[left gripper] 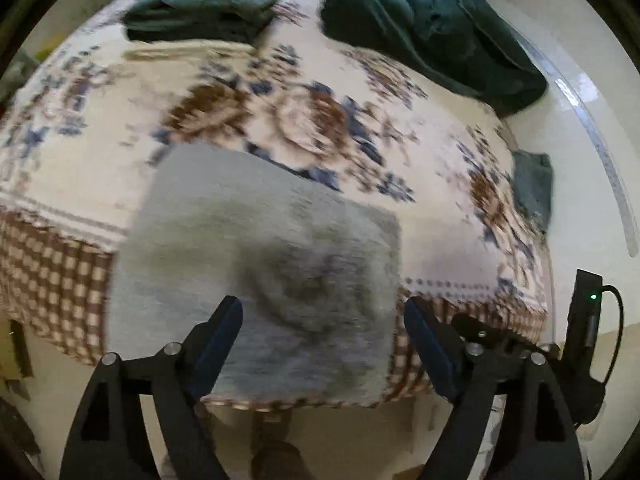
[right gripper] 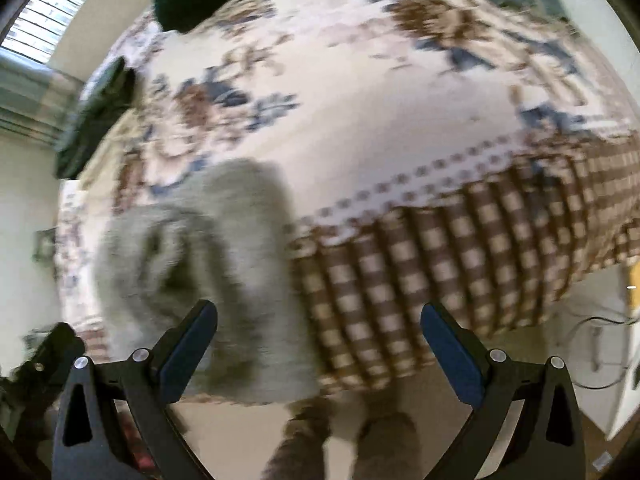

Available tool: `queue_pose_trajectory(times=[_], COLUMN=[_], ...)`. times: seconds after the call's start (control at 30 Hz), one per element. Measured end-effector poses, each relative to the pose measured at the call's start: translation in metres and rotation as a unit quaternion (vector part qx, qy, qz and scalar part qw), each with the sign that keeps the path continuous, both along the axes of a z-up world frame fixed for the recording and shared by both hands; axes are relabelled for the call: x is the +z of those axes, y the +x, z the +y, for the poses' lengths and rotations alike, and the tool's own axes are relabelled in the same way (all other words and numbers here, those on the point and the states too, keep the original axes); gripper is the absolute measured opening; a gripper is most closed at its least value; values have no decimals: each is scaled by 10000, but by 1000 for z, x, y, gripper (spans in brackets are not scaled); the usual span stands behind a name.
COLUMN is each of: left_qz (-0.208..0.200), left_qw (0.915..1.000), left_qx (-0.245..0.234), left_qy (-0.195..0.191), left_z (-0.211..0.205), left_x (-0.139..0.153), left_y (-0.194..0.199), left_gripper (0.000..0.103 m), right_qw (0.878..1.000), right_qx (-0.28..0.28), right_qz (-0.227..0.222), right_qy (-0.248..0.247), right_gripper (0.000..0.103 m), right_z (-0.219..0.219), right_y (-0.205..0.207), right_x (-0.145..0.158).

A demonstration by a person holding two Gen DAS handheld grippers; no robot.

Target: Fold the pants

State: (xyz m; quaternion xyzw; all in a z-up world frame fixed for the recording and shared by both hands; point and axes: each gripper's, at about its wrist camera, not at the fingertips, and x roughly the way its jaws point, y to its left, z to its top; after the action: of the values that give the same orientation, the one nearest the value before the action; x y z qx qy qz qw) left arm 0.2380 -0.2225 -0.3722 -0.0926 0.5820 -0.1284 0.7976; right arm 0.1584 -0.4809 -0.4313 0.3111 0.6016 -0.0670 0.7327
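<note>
Grey pants (left gripper: 256, 248) lie folded into a flat rectangle near the front edge of a bed with a flowered cover (left gripper: 312, 120). My left gripper (left gripper: 322, 312) hangs open just above the folded pants, its blue pads (left gripper: 224, 332) wide apart with nothing pinched between them. In the right wrist view the same grey pants (right gripper: 224, 272) sit low and left, blurred. My right gripper (right gripper: 320, 320) is open too, over the checked bed skirt (right gripper: 420, 272) to the right of the pants, and holds nothing.
A folded dark green garment (left gripper: 200, 12) lies at the bed's far left and a loose dark green heap (left gripper: 432, 28) at the far right. Another greenish cloth (left gripper: 532, 188) sits at the right edge. The person's slippered feet (right gripper: 348, 440) stand on the floor below the bed.
</note>
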Motion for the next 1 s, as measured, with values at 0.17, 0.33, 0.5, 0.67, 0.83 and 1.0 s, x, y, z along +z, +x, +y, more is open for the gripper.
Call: queue_pose_trajectory(times=[0.17,0.33,0.5,0.67,0.83,1.0], left_qz=[-468,-795,-518,-720,-627,-272], left_qw=[9949,9861,9908,9866,9898,9962], left_qx=[612,983,1017,1297,1259,833], left_qy=[648,1082,730,686,238,6], left_z=[54,95,117,126,125,102], left_x=[9,-6,-33,-30,-25,-43], left_y=[9,21,33,28,41,69], left_gripper=[82,82,95,95,95,95], right_qw=[9978,9893,9781,9893,9945,9990], right_qx=[389,672,888,1171,717,308], right_qz=[-162,-170,20,-310,-660,-311], right_qy=[514,1281,1880,812,380,11], right_gripper=[103,103,100,33,29,29], right_z=[31,57,88,105,71,9], right_y=[35,69,91,89,78,69], right_x=[-6,-33,-72,-45,-1,0])
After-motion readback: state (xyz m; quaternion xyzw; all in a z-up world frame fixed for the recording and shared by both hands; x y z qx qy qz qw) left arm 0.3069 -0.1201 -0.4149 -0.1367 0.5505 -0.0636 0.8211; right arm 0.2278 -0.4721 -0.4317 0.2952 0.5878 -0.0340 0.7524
